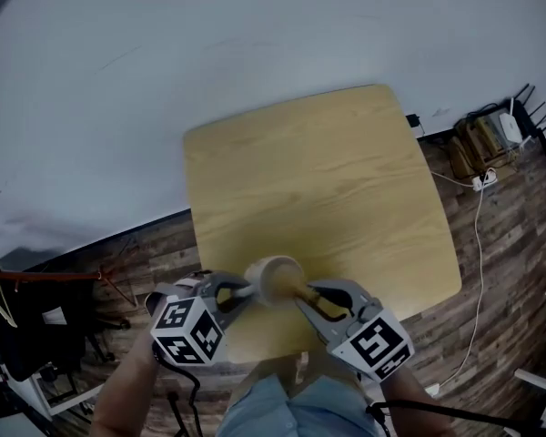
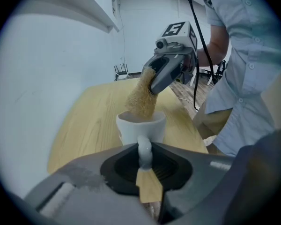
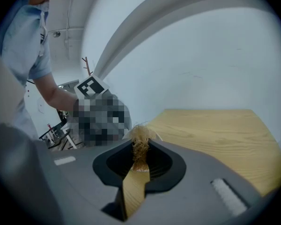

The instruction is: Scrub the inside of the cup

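The white cup (image 1: 275,279) sits in the lower middle of the head view, over the near edge of the bench (image 1: 328,180), between the two tools; no view shows whether its base touches the wood. In the left gripper view the cup (image 2: 140,128) stands at the centre with its mouth up and its handle (image 2: 144,149) turned toward the camera. The left tool (image 2: 145,159) is clenched on that handle, one jaw on each side of it. A tan, fibrous scrubber (image 2: 141,100) comes down from the upper right into the cup's mouth, its lower end inside the rim. The right tool (image 2: 154,86) grips the scrubber's upper end; in the right gripper view that tool (image 3: 139,156) is clenched on the scrubber (image 3: 140,142), whose frayed fibres stick up between the jaws. In the head view the left tool (image 1: 246,291) and right tool (image 1: 305,297) meet at the cup from either side, each with a marker cube (image 1: 187,330) toward the bottom of the frame. The bench is pale wood with rounded corners, otherwise bare. Around it lies dark plank floor (image 1: 491,271), with a white cable (image 1: 478,244) running down the right side and a white wall (image 1: 255,44) filling the top.
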Demonstrator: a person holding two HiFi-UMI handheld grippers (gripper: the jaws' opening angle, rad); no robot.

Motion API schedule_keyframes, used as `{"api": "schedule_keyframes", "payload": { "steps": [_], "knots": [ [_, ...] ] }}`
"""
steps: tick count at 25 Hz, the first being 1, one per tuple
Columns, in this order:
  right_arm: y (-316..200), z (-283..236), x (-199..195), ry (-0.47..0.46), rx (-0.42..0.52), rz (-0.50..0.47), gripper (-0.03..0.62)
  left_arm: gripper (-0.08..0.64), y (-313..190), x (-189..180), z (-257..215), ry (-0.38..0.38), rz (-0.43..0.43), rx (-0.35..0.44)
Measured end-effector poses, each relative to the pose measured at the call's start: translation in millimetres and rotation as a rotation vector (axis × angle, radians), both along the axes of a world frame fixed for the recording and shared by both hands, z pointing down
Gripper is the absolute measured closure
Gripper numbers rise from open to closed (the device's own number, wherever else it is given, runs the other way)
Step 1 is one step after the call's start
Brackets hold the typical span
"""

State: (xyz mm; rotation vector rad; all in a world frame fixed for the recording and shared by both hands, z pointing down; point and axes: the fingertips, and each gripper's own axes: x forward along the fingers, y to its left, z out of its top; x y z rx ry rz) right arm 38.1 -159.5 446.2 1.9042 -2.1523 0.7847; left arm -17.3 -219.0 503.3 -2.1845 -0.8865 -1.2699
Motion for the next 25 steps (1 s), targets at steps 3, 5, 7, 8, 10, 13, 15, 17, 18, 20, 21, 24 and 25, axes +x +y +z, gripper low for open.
{"api": "schedule_keyframes", "payload": {
  "steps": [3, 5, 7, 8, 10, 13, 15, 17, 18, 20, 21, 24, 25],
  "knots": [
    [0, 7, -3, -0.008, -0.019, -0.059, 0.531, 0.489, 6, 3, -2, -0.017, 0.022, 0.026],
    [-2, 12, -4, -0.007, -0.033, -0.088, 0.531, 0.489, 10, 4, -2, -0.028, 0.031, 0.035],
    [-8, 17, -5, -0.003, -0.047, -0.113, 0.531, 0.489, 14, 4, -2, -0.039, 0.034, 0.036],
    [-12, 20, -5, 0.004, -0.055, -0.126, 0.531, 0.489, 15, 5, -3, -0.043, 0.033, 0.036],
    [-20, 27, -6, 0.025, -0.074, -0.152, 0.531, 0.489, 15, 7, -3, -0.051, 0.03, 0.039],
    [-27, 41, -8, 0.066, -0.111, -0.184, 0.531, 0.489, 17, 7, -5, -0.057, 0.042, 0.057],
    [-28, 49, -7, 0.107, -0.141, -0.202, 0.531, 0.489, 20, 9, -5, -0.056, 0.055, 0.069],
    [-30, 57, -6, 0.151, -0.177, -0.223, 0.532, 0.489, 21, 11, -5, -0.057, 0.065, 0.076],
    [-31, 60, -6, 0.172, -0.196, -0.235, 0.532, 0.489, 21, 11, -6, -0.059, 0.069, 0.078],
    [-33, 65, -6, 0.209, -0.235, -0.259, 0.534, 0.489, 21, 11, -6, -0.06, 0.071, 0.084],
    [-33, 67, -6, 0.225, -0.256, -0.272, 0.534, 0.489, 20, 11, -7, -0.06, 0.07, 0.086],
    [-29, 75, -8, 0.252, -0.327, -0.324, 0.535, 0.489, 20, 13, -6, -0.056, 0.054, 0.1],
    [-27, 77, -8, 0.247, -0.349, -0.342, 0.535, 0.489, 20, 14, -7, -0.054, 0.047, 0.108]
  ]
}}
